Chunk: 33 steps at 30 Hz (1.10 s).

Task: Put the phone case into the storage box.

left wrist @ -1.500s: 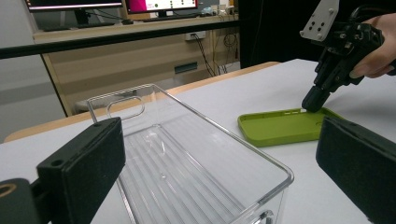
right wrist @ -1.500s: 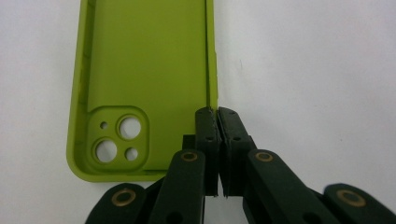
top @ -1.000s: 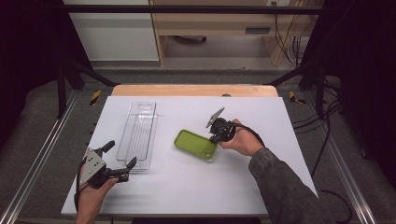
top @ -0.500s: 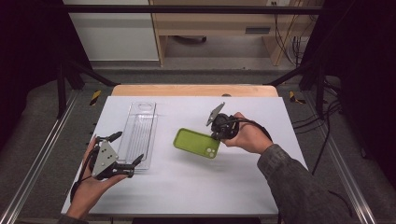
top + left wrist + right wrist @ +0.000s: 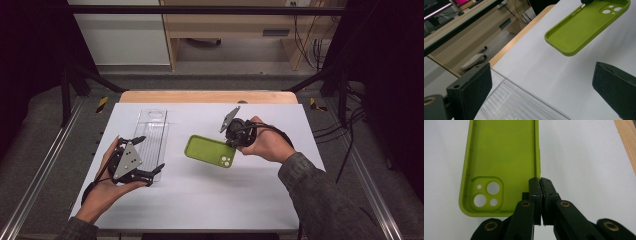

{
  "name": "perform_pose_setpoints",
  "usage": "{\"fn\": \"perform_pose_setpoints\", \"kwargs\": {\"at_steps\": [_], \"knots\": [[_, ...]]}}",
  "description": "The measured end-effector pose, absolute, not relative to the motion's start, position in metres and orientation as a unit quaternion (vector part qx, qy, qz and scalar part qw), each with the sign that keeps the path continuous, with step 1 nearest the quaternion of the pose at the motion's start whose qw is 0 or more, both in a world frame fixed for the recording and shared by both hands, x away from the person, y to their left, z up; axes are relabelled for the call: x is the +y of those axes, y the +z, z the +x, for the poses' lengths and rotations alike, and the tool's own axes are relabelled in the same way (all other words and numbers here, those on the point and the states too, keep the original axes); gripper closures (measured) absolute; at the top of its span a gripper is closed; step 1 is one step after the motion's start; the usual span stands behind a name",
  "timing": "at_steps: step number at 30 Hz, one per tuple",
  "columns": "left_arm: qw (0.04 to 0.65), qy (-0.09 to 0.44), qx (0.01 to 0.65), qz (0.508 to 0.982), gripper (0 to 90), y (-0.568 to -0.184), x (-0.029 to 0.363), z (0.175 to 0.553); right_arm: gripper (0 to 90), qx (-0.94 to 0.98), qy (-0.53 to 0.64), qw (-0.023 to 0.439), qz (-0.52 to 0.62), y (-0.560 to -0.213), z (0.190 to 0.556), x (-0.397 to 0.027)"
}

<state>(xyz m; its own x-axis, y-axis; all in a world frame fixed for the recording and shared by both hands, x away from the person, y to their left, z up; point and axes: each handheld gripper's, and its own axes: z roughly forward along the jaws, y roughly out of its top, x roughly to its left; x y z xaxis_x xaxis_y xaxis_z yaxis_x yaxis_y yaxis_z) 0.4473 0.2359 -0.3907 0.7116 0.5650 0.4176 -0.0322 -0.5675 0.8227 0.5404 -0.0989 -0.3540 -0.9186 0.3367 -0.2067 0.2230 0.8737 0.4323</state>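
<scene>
A lime-green phone case [image 5: 210,151] hangs tilted just above the white table, its hollow side up. My right gripper [image 5: 234,141] is shut on its long side wall near the camera cut-out. In the right gripper view the pads [image 5: 535,185] pinch that wall of the case [image 5: 499,157]. My left gripper [image 5: 151,153] is open and holds nothing, hovering over the near end of a clear ribbed plastic tray [image 5: 150,135]. In the left gripper view the gripper [image 5: 541,75] faces the case [image 5: 586,27], which floats farther off, with the tray [image 5: 519,105] below.
The white tabletop [image 5: 200,200] ends in a wooden strip [image 5: 200,96] at the back. Metal rails [image 5: 40,170] run along both sides. Cables [image 5: 350,135] lie at the right, and a cabinet and a wooden desk stand beyond the table.
Both hands have risen. The right gripper has lifted the green case off the table. The left gripper has moved right and forward, up over the tray's near end.
</scene>
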Motion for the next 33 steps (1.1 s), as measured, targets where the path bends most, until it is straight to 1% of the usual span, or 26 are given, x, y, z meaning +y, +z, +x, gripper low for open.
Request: {"fn": "perform_pose_setpoints", "kwargs": {"at_steps": [5, 11, 22, 33], "knots": [[0.413, 0.328, 0.134, 0.839, 2.9, -0.388, 0.221, 0.452, 88.3, 0.959, 0.205, 0.137, 0.143, -0.355, 0.541, -0.097], [0.397, 0.316, 0.103, 0.856, 3.2, -0.382, 0.202, 0.452, 88.2, 0.958, 0.208, 0.127, 0.149, -0.357, 0.545, -0.096], [0.383, 0.296, 0.074, 0.872, 3.4, -0.381, 0.177, 0.455, 88.2, 0.958, 0.210, 0.125, 0.151, -0.358, 0.545, -0.096], [0.384, 0.295, 0.050, 0.873, 4.7, -0.372, 0.162, 0.455, 88.2, 0.957, 0.211, 0.131, 0.150, -0.351, 0.542, -0.096]]}}
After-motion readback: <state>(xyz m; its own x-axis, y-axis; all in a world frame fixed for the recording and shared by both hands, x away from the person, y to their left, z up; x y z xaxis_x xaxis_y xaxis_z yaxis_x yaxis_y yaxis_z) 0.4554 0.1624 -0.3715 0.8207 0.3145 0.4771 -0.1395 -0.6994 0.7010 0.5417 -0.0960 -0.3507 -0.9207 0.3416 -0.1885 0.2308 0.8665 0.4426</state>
